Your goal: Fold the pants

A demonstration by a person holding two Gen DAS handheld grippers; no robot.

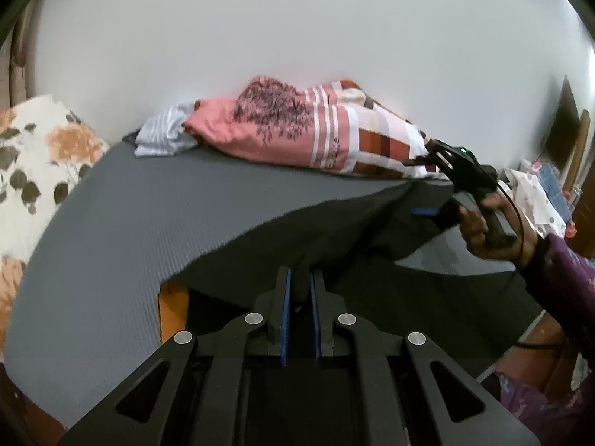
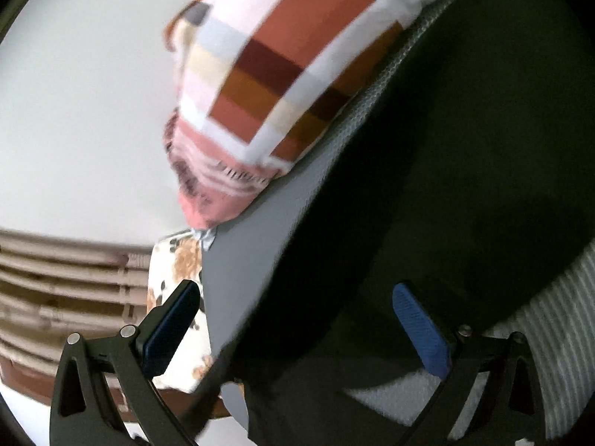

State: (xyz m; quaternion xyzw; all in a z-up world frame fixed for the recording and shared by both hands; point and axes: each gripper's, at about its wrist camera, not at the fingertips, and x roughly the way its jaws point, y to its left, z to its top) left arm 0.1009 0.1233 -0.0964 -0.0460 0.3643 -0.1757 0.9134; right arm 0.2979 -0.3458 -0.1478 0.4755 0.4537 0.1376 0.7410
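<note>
The dark pants [image 1: 372, 260] lie spread over a grey mat [image 1: 130, 223]. My left gripper [image 1: 299, 297] is shut on a fold of them, and the cloth rises in a tent to its blue pads. In the left wrist view a hand [image 1: 483, 230] holds my right gripper [image 1: 420, 189] over the far end of the pants, by the patchwork pillow. Seen from the right wrist, my right gripper [image 2: 297, 327] stands wide open. The pants [image 2: 446, 148] lie beneath and between its fingers [image 2: 424, 334], and neither pad presses on them.
A pink patchwork pillow [image 1: 297, 130] and a pale striped cloth [image 1: 163, 133] lie along the white wall. A floral pillow [image 1: 37, 156] sits at the left. An orange wooden edge [image 1: 173, 308] shows beside the mat. Clutter [image 1: 535, 193] stands far right. White ribbed cloth [image 2: 557, 316] lies near the pants.
</note>
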